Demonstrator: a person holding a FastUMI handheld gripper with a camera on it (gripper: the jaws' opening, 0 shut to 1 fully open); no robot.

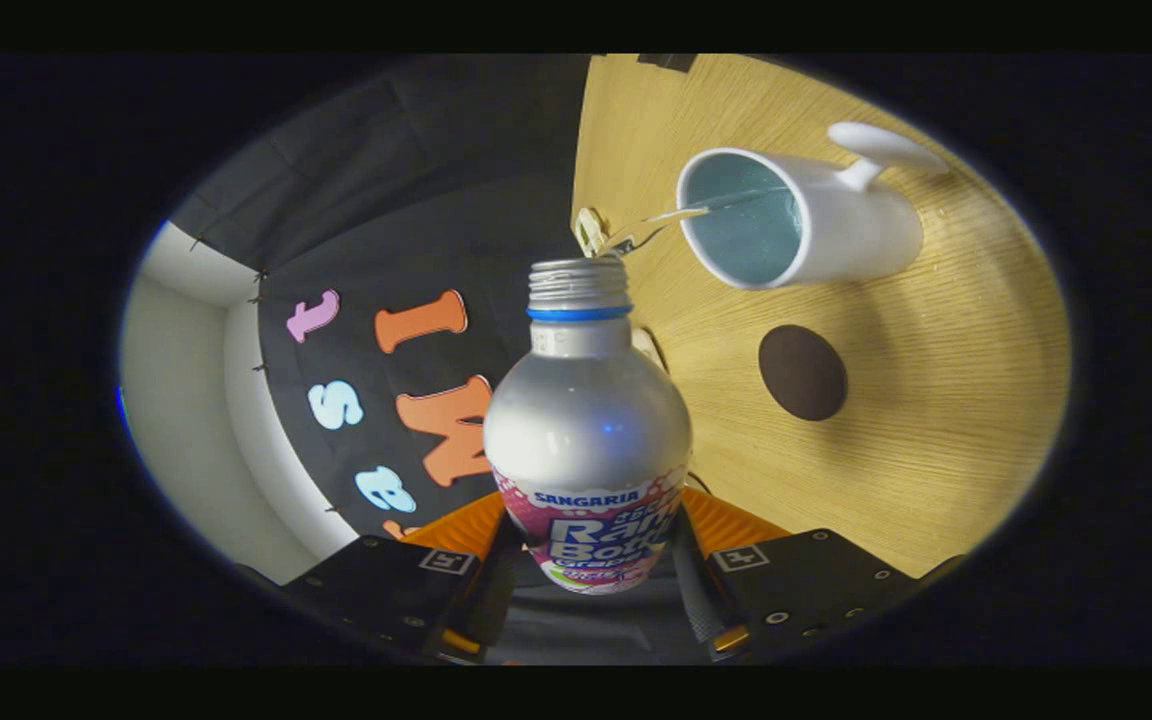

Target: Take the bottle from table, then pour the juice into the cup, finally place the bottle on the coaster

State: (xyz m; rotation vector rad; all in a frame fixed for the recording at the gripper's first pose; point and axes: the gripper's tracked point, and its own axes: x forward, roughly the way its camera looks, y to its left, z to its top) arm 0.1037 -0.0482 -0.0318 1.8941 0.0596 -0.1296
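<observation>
Tabletop of pale wood grain takes up the far side of the gripper view, seen rolled on its side; against it the booth's black cloth wall hangs, with a plain white wall beyond that; next in size, the bottle, silver-shouldered with a pink and blue label and a blue ring under its open threaded neck, sits between the gripper fingers, both of which press on its labelled lower body, so the jaws are closed narrow around it; the white cup, handle outward and pale blue inside, stands on the table beyond the bottle's mouth; a thin clear stream runs from the mouth across to the cup's rim and into it; the dark round coaster lies bare on the wood just beside the cup, apart from it.
</observation>
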